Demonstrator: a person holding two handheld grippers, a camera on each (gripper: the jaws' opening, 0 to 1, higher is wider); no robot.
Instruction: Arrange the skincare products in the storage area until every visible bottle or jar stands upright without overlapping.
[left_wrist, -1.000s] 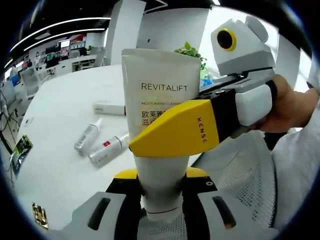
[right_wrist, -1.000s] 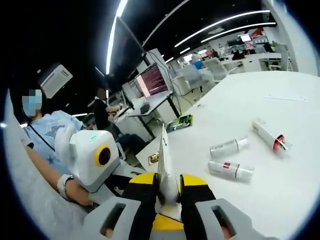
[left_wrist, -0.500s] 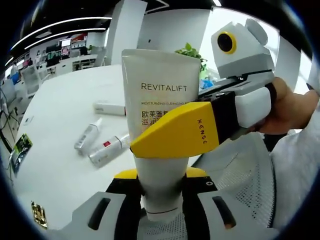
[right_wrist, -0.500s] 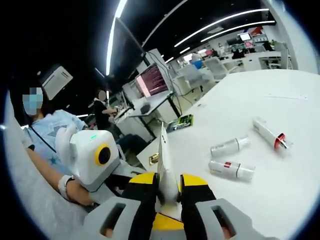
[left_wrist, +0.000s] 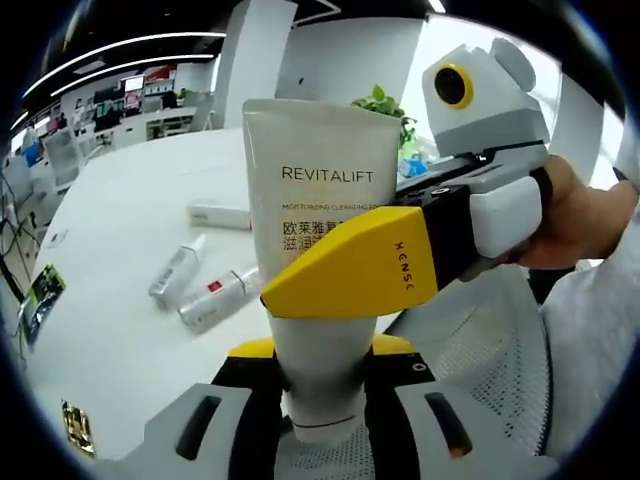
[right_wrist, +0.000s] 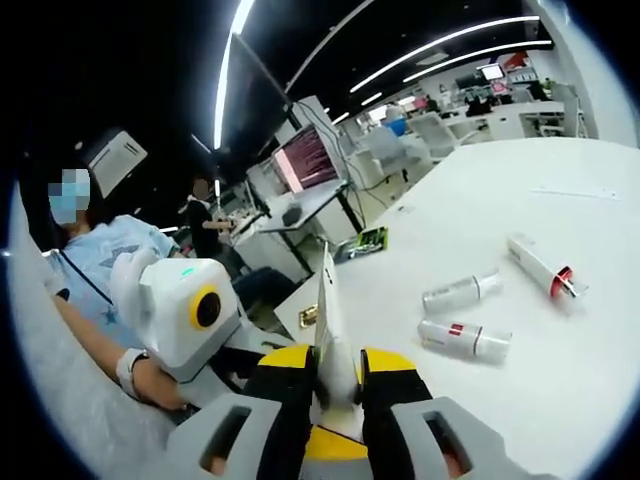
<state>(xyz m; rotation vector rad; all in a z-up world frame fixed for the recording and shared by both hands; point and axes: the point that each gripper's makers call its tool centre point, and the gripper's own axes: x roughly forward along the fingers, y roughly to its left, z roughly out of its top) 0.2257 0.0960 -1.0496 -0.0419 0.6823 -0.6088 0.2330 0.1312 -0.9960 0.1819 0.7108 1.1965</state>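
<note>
Since the earlier frames nothing on the worktop has shifted; both grippers still clamp the same tube, and only a slight drift of the cameras is visible.

In the left gripper view, the left gripper (left_wrist: 322, 385) holds the REVITALIFT cleanser tube (left_wrist: 312, 190) near its cap end, its fingers pinching the white cap section. The tube points away from the camera with its flat crimped end farthest off and its printed face toward the lens. The right gripper (left_wrist: 400, 255) enters from the right, held by a hand (left_wrist: 580, 215), and its yellow fingers (left_wrist: 355, 265) close across the middle of the tube.

In the right gripper view, the right gripper (right_wrist: 335, 385) grips the same tube (right_wrist: 328, 320), seen edge-on as a thin blade between the two yellow fingers. The left gripper (right_wrist: 185, 320) appears at the left, close beside the tube.

On the white worktop (left_wrist: 110, 270), well apart from the tube, three items lie on their sides: a small spray bottle (left_wrist: 175, 273), a red-labelled bottle (left_wrist: 218, 298) just beside it, and a white carton (left_wrist: 220, 215) farther back. Contents of these containers cannot be told.

A person (right_wrist: 95, 250) sits behind the left gripper.
</note>
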